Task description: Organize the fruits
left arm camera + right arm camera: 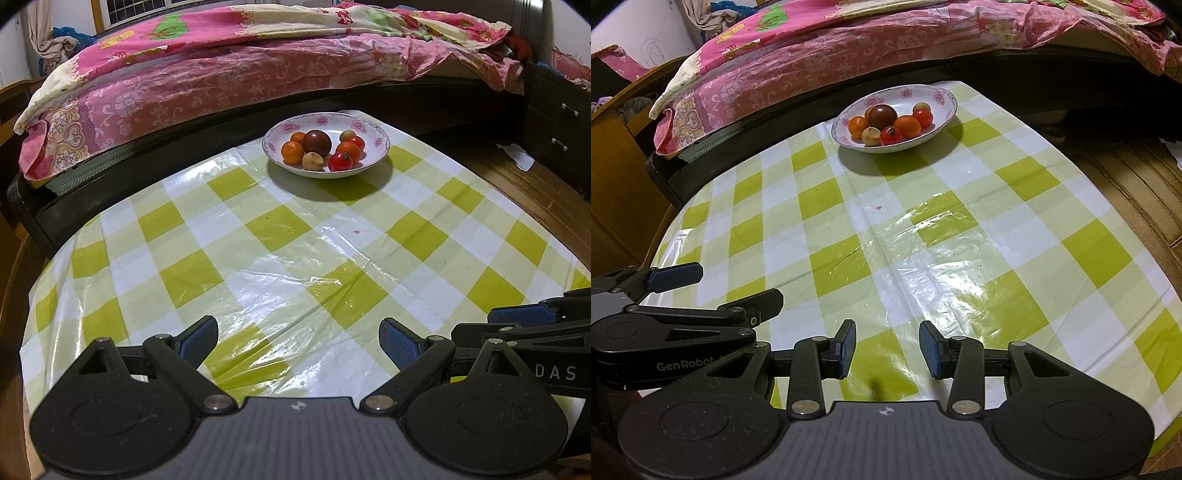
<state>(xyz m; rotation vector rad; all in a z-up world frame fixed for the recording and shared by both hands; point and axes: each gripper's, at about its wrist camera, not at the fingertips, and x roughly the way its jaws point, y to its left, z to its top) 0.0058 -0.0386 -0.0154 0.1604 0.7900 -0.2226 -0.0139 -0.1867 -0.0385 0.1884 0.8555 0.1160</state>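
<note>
A white floral bowl (376, 133) (943, 96) stands at the table's far edge and holds several fruits: a dark plum (317, 143) (882, 115), orange tangerines (292, 152) (908, 126), red tomatoes (340, 161) (890, 135) and small tan fruits (312, 161). My left gripper (298, 341) is open and empty, low over the near part of the table; it also shows at the left of the right wrist view (738, 286). My right gripper (887, 349) is open and empty beside it, seen at the right edge of the left wrist view (517, 323).
The table wears a green and white checked plastic cloth (280, 258) (960, 229). A bed with pink bedding (221, 74) (831, 62) runs behind the table. Dark drawers (557, 133) stand at the right. A wooden cabinet (617, 184) stands at the left.
</note>
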